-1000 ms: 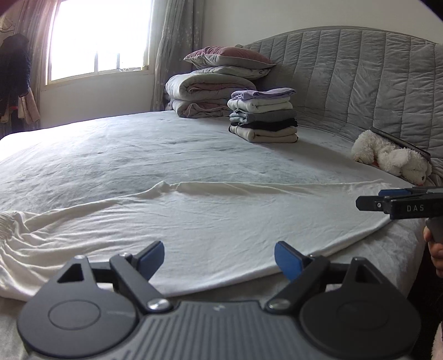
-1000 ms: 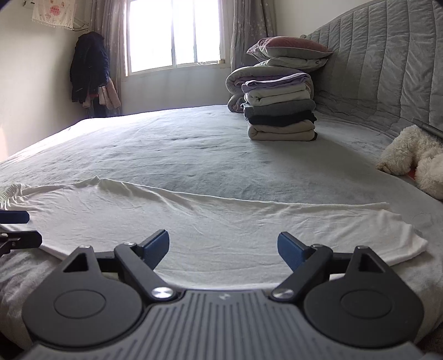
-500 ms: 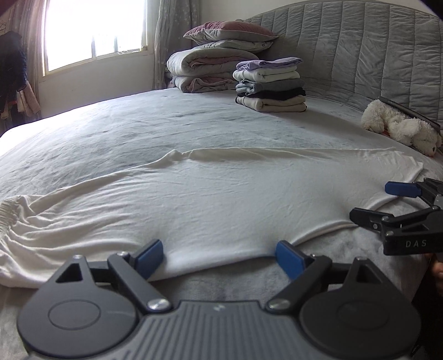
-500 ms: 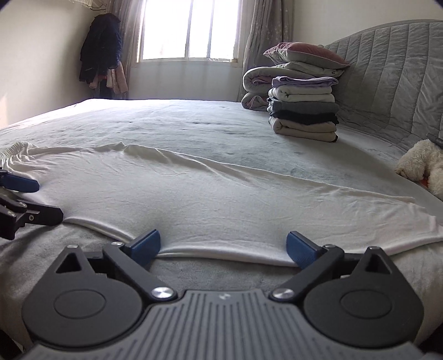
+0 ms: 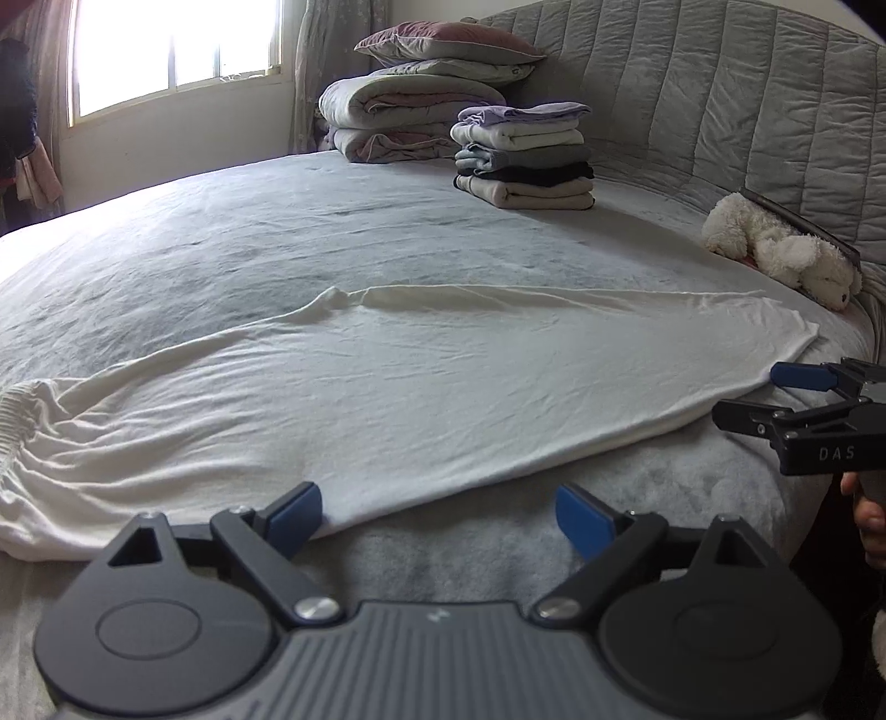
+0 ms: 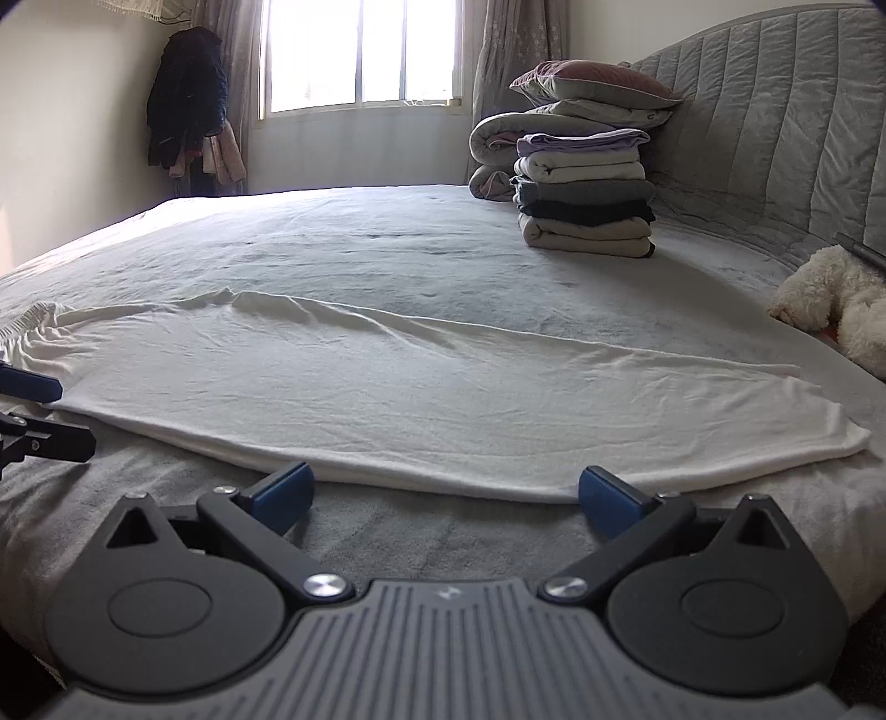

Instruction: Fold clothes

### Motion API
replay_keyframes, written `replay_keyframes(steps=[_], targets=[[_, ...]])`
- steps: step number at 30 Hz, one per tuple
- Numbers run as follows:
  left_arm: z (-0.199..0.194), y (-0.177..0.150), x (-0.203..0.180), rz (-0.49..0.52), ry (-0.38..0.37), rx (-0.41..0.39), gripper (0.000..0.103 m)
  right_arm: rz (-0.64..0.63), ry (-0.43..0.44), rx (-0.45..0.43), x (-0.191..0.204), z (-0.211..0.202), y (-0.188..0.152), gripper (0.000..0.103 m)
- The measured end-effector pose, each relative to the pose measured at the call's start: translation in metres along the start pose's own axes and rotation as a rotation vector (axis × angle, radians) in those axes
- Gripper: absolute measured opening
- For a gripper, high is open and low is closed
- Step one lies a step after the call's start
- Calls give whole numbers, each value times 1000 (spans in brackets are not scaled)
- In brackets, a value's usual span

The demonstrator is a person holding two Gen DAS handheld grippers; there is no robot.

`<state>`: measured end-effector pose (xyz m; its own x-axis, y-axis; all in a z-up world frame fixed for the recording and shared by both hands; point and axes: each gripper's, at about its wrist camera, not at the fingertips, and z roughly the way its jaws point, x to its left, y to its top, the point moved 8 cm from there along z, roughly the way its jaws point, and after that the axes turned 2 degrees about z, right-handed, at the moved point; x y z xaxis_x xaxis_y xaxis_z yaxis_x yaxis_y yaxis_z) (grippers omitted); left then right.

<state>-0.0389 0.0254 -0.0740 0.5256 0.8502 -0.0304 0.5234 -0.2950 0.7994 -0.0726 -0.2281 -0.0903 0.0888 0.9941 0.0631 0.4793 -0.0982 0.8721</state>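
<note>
1. A white garment (image 5: 387, 387) lies spread flat along the near edge of the bed (image 5: 277, 243), its long axis running left to right; its gathered elastic end (image 5: 14, 404) sits at the far left, and its surface shows fine wrinkles and a raised fold along the far side.
2. The left gripper (image 5: 437, 512) hovers at the garment's near hem with its blue pads (image 5: 293, 512) wide apart, holding nothing.
3. The right gripper (image 6: 443, 493) sits at the same hem farther right, jaws likewise spread and empty.
4. The bed wears a grey sheet and a quilted grey headboard (image 5: 720, 111) curves along the right.
5. Far right on the bed stand a stack of folded clothes (image 5: 523, 158), rolled quilts with pillows (image 5: 410, 105), and a white plush toy (image 5: 775, 249).
6. A bright window (image 6: 360, 50) washes out detail; dark clothes (image 6: 185, 105) hang in the left corner.
7. A hand (image 5: 869, 515) is cut off at the right edge.
</note>
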Motion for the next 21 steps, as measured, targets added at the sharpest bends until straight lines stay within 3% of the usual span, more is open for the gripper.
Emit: replay_keyframes(steps=[4,10,12,17,21], targets=[[-10,19,-2,-61,-32,-28,93,94,-46,9,-30,-5,12,103],[-13,49,12,-142,68,-1,97,234,-114,13,-77,-11,31,103],[-9,55,17,-155,89,0,102,246,-125,20,-86,-13,33,103],[2,71,30,-187,141,2,102,237,-172,56,-107,-12,37,103],[21,60,36,-234,142,-1,102,232,-197,83,-123,-6,39,103]])
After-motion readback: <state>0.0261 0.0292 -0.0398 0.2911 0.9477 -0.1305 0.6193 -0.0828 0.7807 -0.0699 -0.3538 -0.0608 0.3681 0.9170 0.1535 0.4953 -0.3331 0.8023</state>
